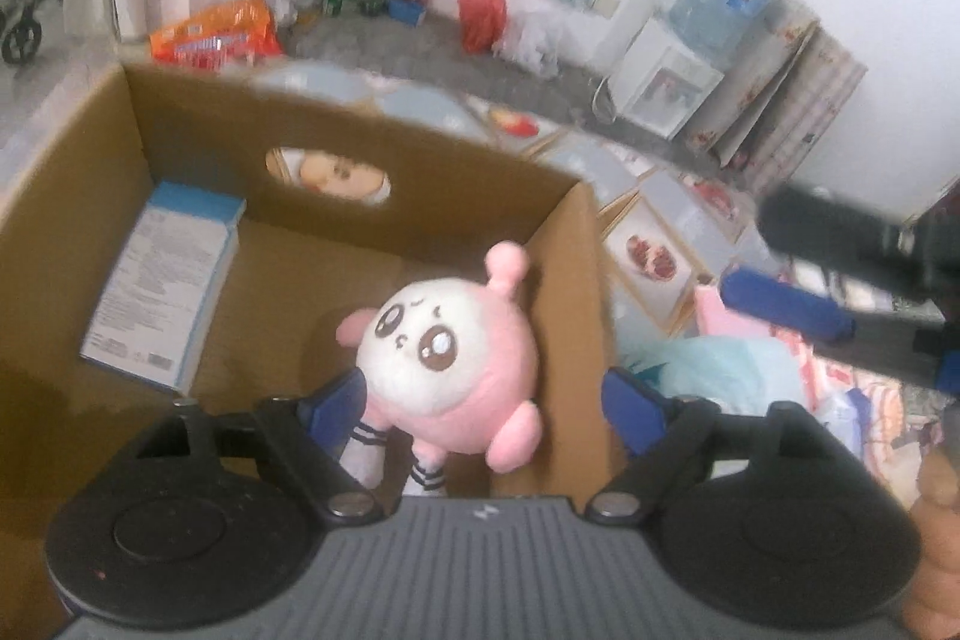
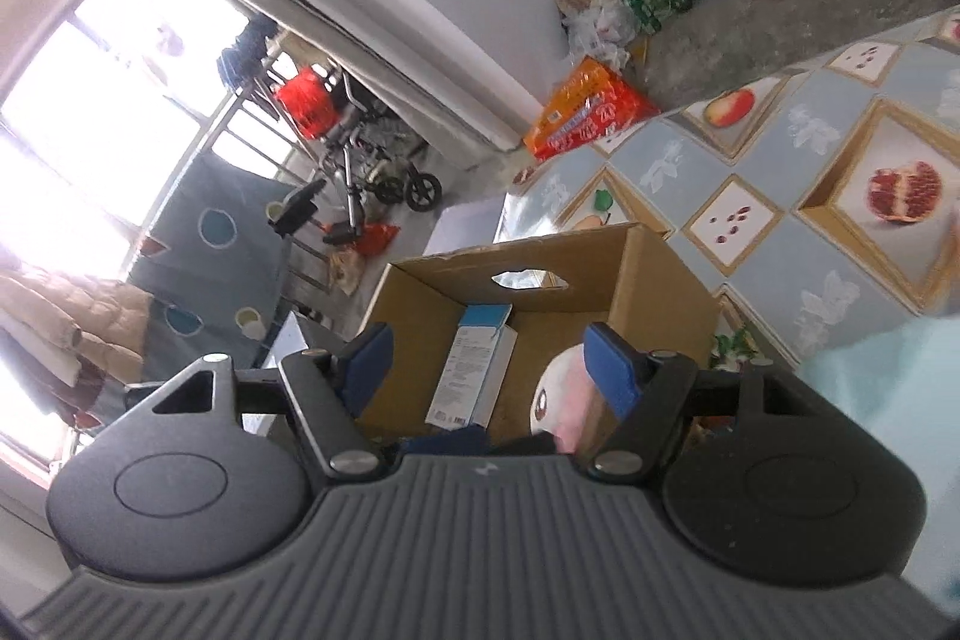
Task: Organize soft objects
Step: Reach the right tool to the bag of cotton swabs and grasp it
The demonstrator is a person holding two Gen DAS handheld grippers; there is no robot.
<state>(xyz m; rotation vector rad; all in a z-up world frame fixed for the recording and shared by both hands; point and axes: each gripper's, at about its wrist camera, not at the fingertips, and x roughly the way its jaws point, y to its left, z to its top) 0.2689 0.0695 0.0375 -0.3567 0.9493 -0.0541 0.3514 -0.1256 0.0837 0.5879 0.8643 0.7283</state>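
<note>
Left gripper [image 1: 486, 400] open, pink plush [image 1: 450, 346] in cardboard box [image 1: 198, 124]

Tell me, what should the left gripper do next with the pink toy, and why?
Probably lift the left gripper up and away. Its pads stand wide and don't seem to press the pink plush toy, which already sits inside the cardboard box against its right wall, beside a blue-and-white carton. More soft things, like the light-blue cloth, wait outside the box.
</note>
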